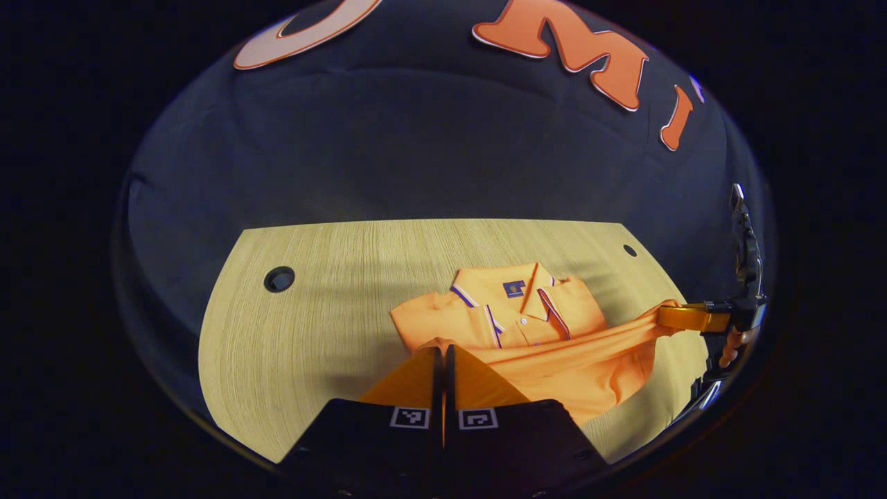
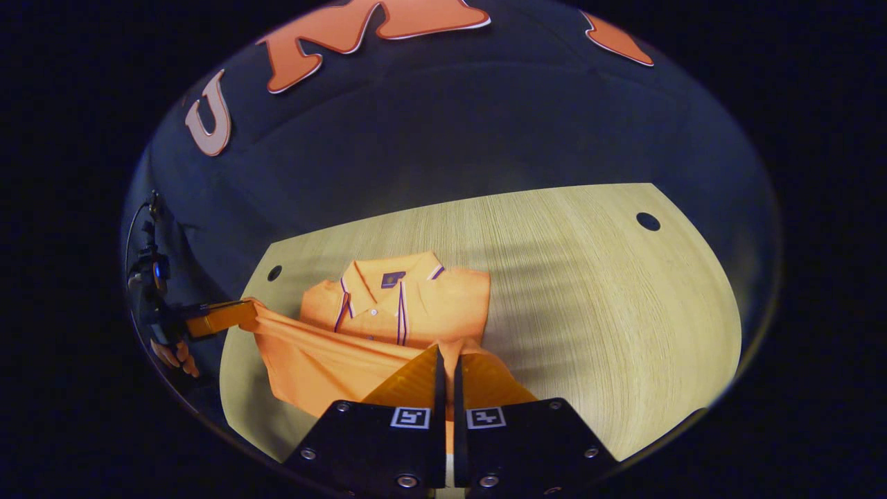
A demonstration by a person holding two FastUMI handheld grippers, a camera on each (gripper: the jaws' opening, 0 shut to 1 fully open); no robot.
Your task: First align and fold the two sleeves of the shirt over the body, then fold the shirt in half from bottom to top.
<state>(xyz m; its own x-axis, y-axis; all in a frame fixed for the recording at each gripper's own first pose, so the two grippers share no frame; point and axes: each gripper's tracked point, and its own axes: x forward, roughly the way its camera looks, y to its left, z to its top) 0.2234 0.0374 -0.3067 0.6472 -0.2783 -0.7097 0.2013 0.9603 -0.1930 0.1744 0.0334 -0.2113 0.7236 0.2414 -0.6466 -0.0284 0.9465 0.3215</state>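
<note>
Sleeves folded; bottom-to-top fold under way.
Left tool [image 1: 443, 353] and right tool [image 2: 447, 353] each pinch the shirt [image 1: 527, 319] hem, lifted off the worktop [image 1: 312, 326].

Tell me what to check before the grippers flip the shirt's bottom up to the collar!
1. Left gripper pinching the hem: ok, jaws closed on the shirt.
2. Right gripper pinching the hem: ok, jaws closed on cloth.
3. Sleeves folded over the body: ok, none stick out at the sides.
4. Hem lifted between both grippers: ok, it hangs stretched above the table.
5. Collar lying flat as the target: ok.
6. Hem corners level with each other: cannot tell.
</note>
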